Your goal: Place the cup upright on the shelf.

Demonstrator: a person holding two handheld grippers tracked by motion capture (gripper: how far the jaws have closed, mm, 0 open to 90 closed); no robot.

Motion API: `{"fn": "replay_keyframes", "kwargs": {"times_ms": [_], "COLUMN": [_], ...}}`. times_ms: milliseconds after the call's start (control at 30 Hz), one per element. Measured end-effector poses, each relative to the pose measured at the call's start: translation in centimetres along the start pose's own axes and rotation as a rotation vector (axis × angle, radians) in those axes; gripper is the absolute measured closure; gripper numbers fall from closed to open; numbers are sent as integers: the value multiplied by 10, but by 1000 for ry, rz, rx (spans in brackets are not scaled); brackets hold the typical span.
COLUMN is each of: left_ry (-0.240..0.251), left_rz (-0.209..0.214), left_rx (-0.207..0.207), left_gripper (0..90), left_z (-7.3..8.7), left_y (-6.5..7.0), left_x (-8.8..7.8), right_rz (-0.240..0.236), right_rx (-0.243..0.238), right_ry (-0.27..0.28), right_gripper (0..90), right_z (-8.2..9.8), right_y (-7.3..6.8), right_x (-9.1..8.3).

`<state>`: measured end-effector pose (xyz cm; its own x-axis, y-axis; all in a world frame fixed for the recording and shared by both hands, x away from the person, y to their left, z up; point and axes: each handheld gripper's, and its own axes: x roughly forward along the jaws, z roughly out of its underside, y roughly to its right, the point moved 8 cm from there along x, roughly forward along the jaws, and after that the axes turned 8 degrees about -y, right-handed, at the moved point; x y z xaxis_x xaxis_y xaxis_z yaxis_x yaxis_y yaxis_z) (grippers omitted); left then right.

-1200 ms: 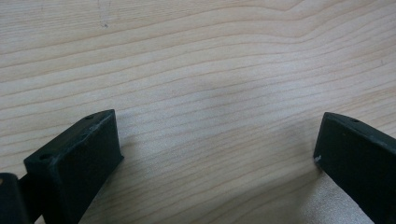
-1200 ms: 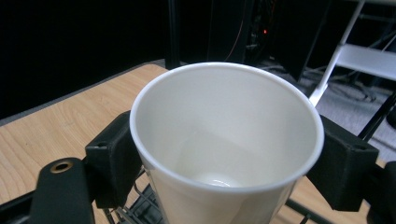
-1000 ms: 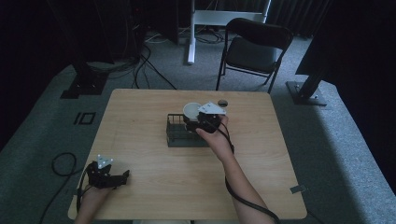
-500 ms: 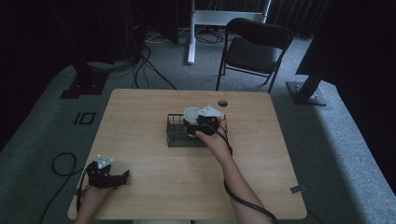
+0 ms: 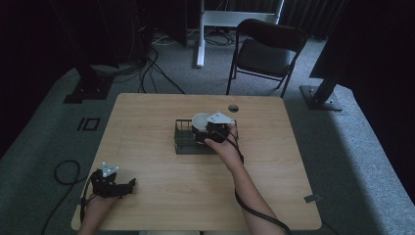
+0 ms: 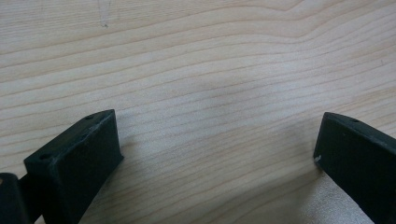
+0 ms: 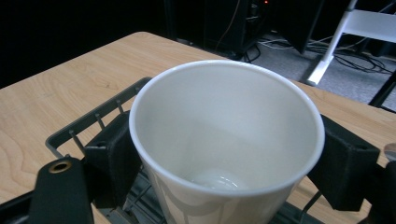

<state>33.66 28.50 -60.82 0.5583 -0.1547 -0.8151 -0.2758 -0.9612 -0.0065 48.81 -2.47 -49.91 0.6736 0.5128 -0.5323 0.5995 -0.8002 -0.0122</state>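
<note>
- Left tool (image 5: 128, 183) lay nearest, low at the front-left of the worktop (image 5: 147, 117), jaws spread wide with bare wood between them in the left gripper view, nothing held.
- Person's left hand (image 5: 98, 203) sat behind it at the worktop's edge, well apart from the work.
- Right hand (image 5: 222, 147) reached to the middle of the worktop, carrying the right tool (image 7: 224, 154).
- Right tool was closed onto the white cup (image 7: 224, 140); one black jaw pressed each side of the wall just under the rim.
- Cup was upright and looked empty: pale inside, a small shine at the bottom.
- Cup (image 5: 199, 121) sat at the right part of the dark wire basket (image 5: 185, 139); whether it rested on the wires or hung just above them couldn't be told.
- Handling, as a judgement: looked like a paper or thin plastic cup, so light, thin-walled, easy to crush or oval under a hard squeeze.
- Smooth tapered wall could slip downward through the jaws; the rolled rim was the stiffest part.
- Best hold was probably what was shown, two opposite sides high near the rim, with a gentle squeeze.
- Empty and light meant it could tip if bumped on a basket wire (image 7: 100, 119).
- Farther off, a folding chair (image 5: 266, 49) stood beyond the worktop.
</note>
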Motion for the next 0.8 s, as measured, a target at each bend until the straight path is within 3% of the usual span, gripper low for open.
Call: {"fn": "replay_keyframes", "kwargs": {"times_ms": [33, 433, 800], "left_ry": [0, 0, 0], "left_rz": [0, 0, 0], "left_rx": [0, 0, 0], "left_gripper": [7, 7, 7], "left_z": [0, 0, 0], "left_y": [0, 0, 0], "left_x": [0, 0, 0], "right_rz": [-10, -1, -9], "right_rx": [-16, -32, -8], "right_ry": [-1, -9, 23], "right_gripper": [129, 124, 124], "right_z": [0, 4, 11], "right_y": [-2, -1, -1], "right_x": [0, -12, -28]}}
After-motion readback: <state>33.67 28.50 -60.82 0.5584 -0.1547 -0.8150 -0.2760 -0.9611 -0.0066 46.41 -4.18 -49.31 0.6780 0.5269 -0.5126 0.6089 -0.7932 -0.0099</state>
